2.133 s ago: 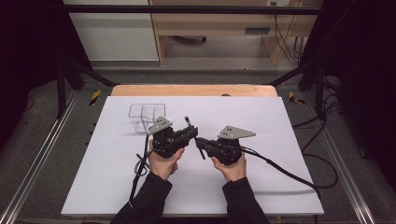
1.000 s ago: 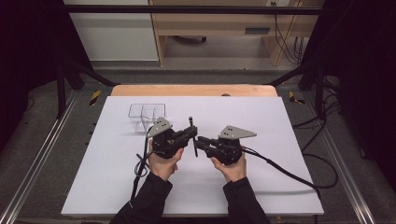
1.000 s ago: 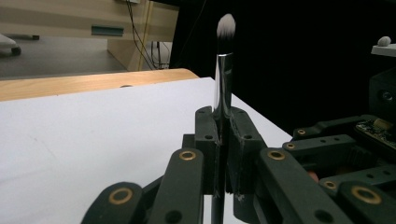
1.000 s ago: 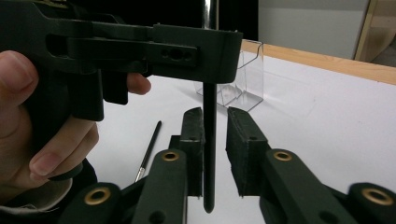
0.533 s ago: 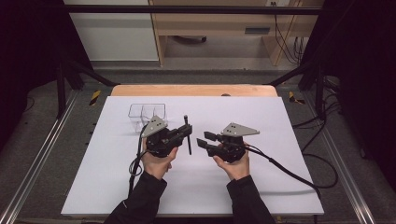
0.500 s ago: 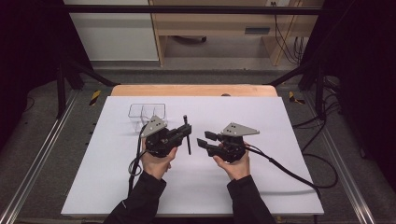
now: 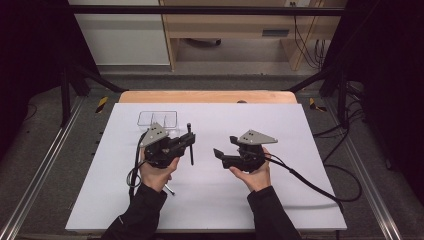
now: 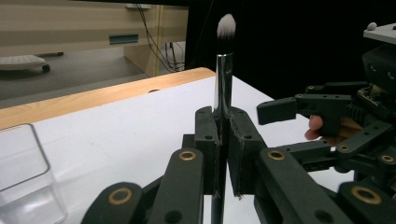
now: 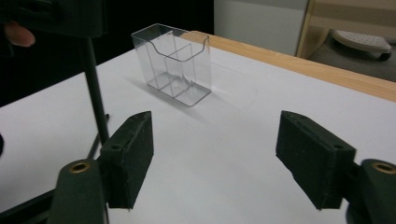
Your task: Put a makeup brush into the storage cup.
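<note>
Two grippers work over the white table. The left gripper clamps a makeup brush by its handle, upright, bristles up, just beside the clear acrylic organizer. The right gripper has its jaws wide apart and holds nothing. I judge that the brush could slip or tilt, because the smooth handle is held only on a narrow part, and it could then hit the organizer's thin rim. Both hands hold the grippers low, with jaws pointing toward each other.
</note>
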The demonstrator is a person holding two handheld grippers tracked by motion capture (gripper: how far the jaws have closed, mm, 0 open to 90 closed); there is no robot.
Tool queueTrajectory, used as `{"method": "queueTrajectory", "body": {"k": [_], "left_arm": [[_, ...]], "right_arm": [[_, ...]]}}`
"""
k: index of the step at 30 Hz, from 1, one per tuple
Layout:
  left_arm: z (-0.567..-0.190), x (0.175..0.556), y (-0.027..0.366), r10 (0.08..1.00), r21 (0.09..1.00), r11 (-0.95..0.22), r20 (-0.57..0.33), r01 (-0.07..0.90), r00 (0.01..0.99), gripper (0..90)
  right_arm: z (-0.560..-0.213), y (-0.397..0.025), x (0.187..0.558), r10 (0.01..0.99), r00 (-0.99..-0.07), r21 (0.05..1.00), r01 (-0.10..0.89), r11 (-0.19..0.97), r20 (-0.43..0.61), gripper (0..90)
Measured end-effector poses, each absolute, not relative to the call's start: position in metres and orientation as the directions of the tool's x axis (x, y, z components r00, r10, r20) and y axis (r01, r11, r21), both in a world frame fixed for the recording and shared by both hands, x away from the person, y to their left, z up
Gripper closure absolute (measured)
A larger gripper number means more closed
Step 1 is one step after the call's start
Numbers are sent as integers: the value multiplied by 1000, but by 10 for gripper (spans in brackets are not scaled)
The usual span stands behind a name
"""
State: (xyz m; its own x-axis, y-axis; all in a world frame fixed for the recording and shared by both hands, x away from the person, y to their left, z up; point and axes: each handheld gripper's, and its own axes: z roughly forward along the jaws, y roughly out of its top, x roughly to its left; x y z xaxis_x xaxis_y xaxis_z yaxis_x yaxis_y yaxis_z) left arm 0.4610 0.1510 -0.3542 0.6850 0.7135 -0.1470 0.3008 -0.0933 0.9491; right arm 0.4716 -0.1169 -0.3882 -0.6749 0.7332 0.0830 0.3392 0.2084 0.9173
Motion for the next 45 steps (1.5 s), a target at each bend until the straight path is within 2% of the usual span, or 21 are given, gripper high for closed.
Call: {"method": "queueTrajectory", "body": {"k": [4, 14, 45], "left_arm": [[-353, 461, 159, 721, 948, -104, -137, 302, 679, 831], [-350, 461, 173, 733, 949, -114, -120, 294, 670, 831], [-342, 466, 206, 780, 945, -136, -83, 298, 621, 831]], "right_arm": [[-390, -120, 472, 748, -661, 908, 345, 237, 56, 220], [-391, -133, 472, 781, -623, 907, 354, 227, 47, 164], [-406, -178, 462, 827, -560, 891, 399, 216, 50, 109]]}}
